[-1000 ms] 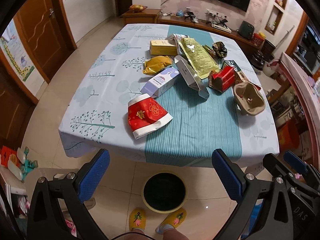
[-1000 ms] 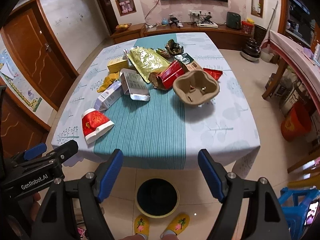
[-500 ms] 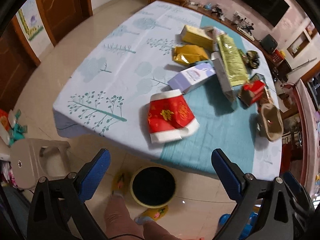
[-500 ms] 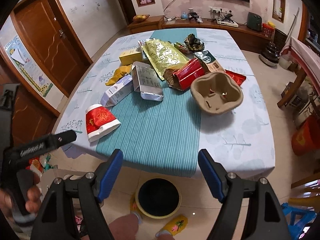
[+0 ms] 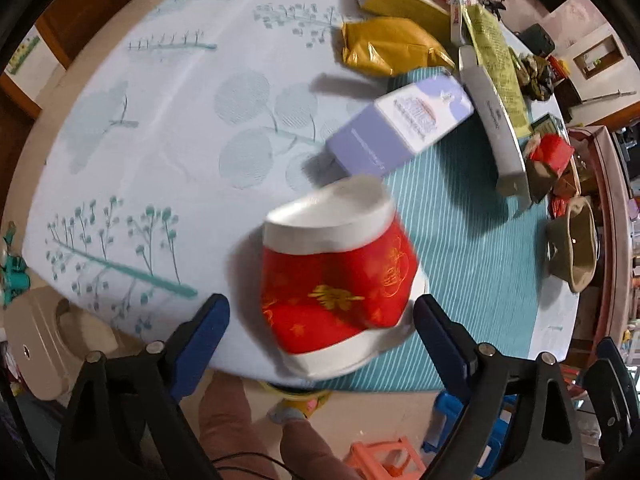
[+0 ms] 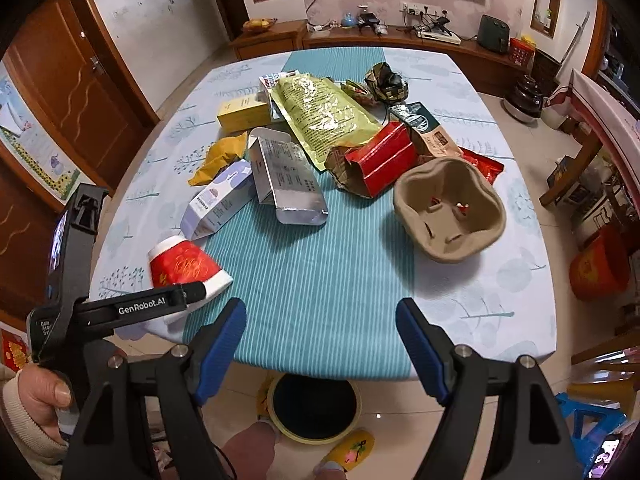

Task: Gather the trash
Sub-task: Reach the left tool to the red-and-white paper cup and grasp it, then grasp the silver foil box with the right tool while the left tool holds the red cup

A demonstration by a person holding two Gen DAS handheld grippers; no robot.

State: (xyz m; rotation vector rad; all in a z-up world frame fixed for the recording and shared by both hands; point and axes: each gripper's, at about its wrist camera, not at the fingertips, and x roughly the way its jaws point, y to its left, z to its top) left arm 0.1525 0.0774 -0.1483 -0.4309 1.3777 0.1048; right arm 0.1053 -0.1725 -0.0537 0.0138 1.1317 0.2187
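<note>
Now, from where I stand:
Left gripper (image 5: 322, 322): tipped steeply down over the table's near edge; its jaws have just been closing but the blue pads still stand clear either side of the red cup, not pressing it.
Red cup (image 5: 336, 276): crushed, red with gold print and white rims, lying on its side at the near edge of the table (image 5: 168, 128), where the pale cloth meets the teal stripe; it sits between the left jaws.
Right gripper (image 6: 320, 344): jaws wide apart, nothing between them, held over the near edge of the teal stripe.
Bin (image 6: 314, 406): round, dark inside, on the floor under the table edge, between yellow slippers.
Other trash: lilac box (image 6: 218, 206) just behind the cup, silver box (image 6: 286, 178), green pouch (image 6: 320, 114), red bag (image 6: 382, 164), pulp tray (image 6: 450, 210) to the right.
Hand (image 6: 38, 398): grips the left gripper's handle.
</note>
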